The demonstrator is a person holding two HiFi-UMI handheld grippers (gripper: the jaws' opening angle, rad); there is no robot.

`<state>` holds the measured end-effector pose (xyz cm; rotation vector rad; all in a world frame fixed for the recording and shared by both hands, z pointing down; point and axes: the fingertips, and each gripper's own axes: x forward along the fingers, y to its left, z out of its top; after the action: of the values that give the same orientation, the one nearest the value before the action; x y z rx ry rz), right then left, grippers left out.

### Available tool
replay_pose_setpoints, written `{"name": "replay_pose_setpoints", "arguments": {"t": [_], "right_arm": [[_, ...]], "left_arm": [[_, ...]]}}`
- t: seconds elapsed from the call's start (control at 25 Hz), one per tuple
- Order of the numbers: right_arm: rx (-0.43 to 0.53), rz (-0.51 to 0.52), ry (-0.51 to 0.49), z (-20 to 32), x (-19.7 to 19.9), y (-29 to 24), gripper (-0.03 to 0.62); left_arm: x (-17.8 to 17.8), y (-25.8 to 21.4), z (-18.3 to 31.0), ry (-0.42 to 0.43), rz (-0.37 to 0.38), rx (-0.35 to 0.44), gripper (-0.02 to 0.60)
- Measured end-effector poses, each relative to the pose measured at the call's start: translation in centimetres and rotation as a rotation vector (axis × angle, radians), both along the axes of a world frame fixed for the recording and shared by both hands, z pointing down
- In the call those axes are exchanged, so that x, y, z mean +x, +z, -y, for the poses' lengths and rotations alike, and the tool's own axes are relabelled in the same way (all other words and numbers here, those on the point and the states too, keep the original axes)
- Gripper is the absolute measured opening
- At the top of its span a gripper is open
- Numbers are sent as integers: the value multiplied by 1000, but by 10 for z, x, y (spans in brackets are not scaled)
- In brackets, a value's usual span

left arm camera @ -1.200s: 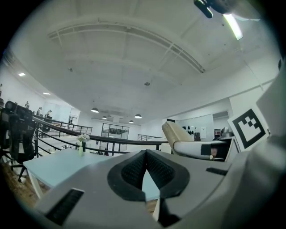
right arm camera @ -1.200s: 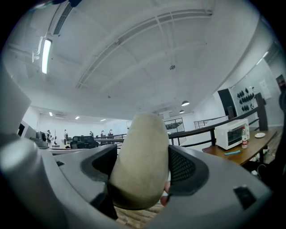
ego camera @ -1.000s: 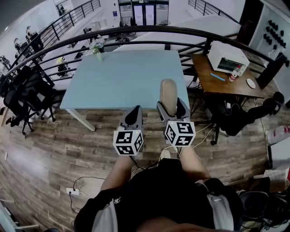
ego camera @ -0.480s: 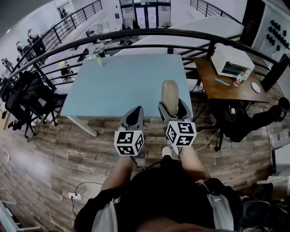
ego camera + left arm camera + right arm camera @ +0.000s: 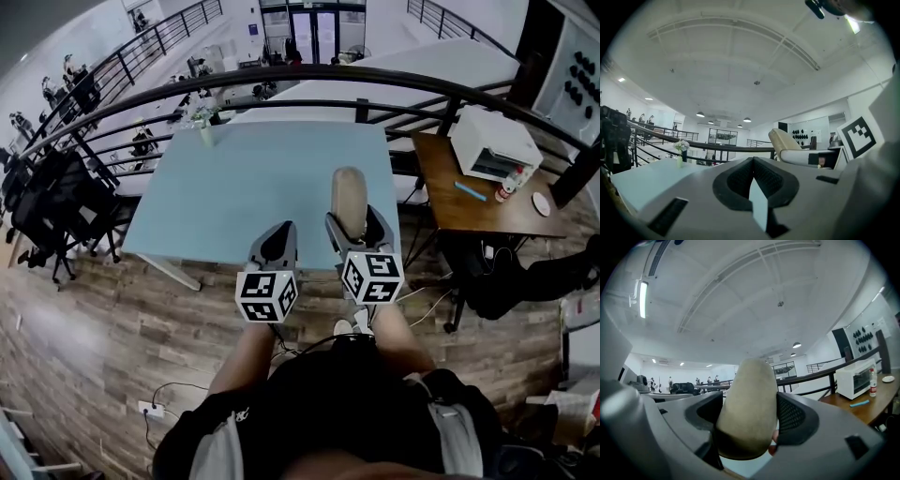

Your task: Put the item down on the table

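Nearer now, the table (image 5: 244, 178) edge underlies the right tool (image 5: 354, 221) clamping a beige item (image 5: 349, 192); left tool (image 5: 277, 240) closed, empty.

Your left tool (image 5: 278, 234) and right tool (image 5: 353, 223): grey moulded shells, black ribbed jaw pads. White cubes (image 5: 266, 294) at rear, centre frame, black square markers. You wear black top (image 5: 333, 398), light grey sleeves (image 5: 453, 433).
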<state>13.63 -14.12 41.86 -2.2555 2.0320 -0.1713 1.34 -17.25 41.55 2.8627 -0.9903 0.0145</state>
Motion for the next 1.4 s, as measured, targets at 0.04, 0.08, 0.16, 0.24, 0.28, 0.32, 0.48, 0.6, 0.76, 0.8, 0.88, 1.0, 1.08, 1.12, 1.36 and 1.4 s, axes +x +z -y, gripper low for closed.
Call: {"name": "replay_pose_setpoints", "arguments": {"t": [0.04,0.08,0.16,0.24,0.28,0.32,0.48,0.6,0.76,0.8,0.88,1.0,1.08,1.12,1.36,1.4], "right_arm": [[-6,3,-7,7,4,2,360],[-13,6,-15,14,8,4,360],[-28,10,-31,29,17,9,361],[-51,9,-48,43,25,19,360],[-65,5,-58,51,29,26,360],[-79,1,-70,59,32,32,360],[-129,10,-106,90,52,54,360],[-155,13,-130,111,67,64,360],[-179,12,-165,136,78,74,360],[-186,11,-173,142,81,77,360],[-201,10,-181,154,86,85,360],[-226,15,-187,172,90,96,360],[-244,14,-196,185,89,103,362],[-254,22,-200,191,87,106,361],[-314,26,-208,224,78,130,362],[-324,19,-210,229,76,136,362]], "left_arm": [[5,1,6,-4,2,-4,14],[10,1,11,-10,3,-8,14],[21,4,23,-21,9,-17,14],[31,11,34,-34,19,-32,14],[35,15,39,-42,23,-40,14],[38,19,45,-53,29,-48,14],[56,34,72,-91,48,-88,14],[72,40,91,-109,53,-109,14],[86,41,111,-135,52,-116,14],[88,43,116,-143,53,-119,14],[89,49,124,-159,59,-131,14],[85,59,135,-178,77,-152,14],[82,63,142,-182,84,-159,14],[81,62,145,-183,87,-161,14],[59,63,155,-215,95,-164,14],[54,66,157,-227,98,-171,14]]}}
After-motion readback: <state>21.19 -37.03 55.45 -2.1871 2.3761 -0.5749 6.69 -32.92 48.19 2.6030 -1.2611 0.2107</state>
